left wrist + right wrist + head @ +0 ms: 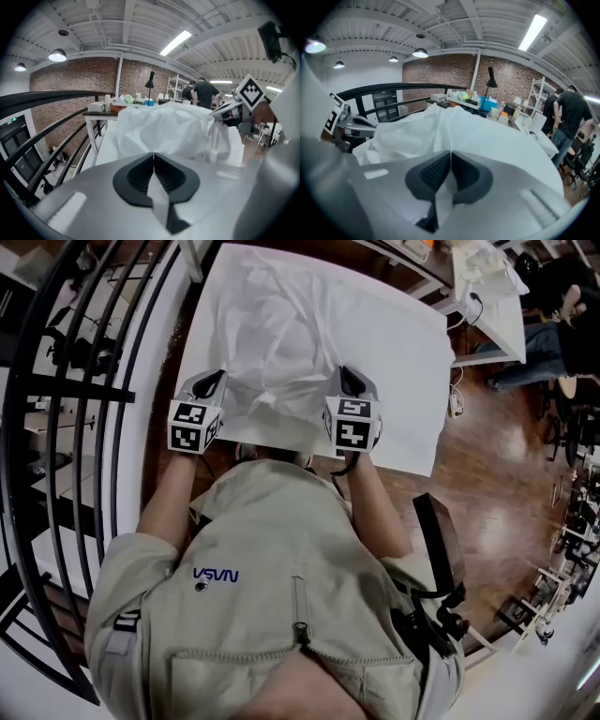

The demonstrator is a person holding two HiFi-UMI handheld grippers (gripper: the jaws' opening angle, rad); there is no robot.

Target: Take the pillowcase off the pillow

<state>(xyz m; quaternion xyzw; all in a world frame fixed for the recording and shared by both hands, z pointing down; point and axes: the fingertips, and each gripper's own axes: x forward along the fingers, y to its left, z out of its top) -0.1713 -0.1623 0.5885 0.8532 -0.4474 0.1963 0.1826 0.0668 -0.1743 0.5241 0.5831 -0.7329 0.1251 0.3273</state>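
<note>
Two grippers are engaged, one at each near corner of the pillowcase (281, 343).

1. Left gripper (214, 382): my jaws are closed together, and a narrow fold of white fabric is clamped between the pads (140, 174). In the left gripper view the fold runs down out of the seam where the jaws meet. The bulk of the pillowcase rises directly ahead of the jaws as a crumpled mound.

2. Right gripper (347, 381): my jaws are likewise closed, pinching a strip of the same white fabric. In the right gripper view the cloth feeds out from below the pads. The rest of the case spreads forward and to the left of the jaws.

3. Position of the workpiece: the pillowcase lies on the white table (412, 381), stretching away from me. Its near edge is gathered and wrinkled between the two grippers. The pillow is covered by the case and cannot be made out separately.

4. Relative placement: both grippers sit at the near edge of the table, side by side, with the bunched cloth between them. A black railing (56, 427) runs along the left of the table.
</note>
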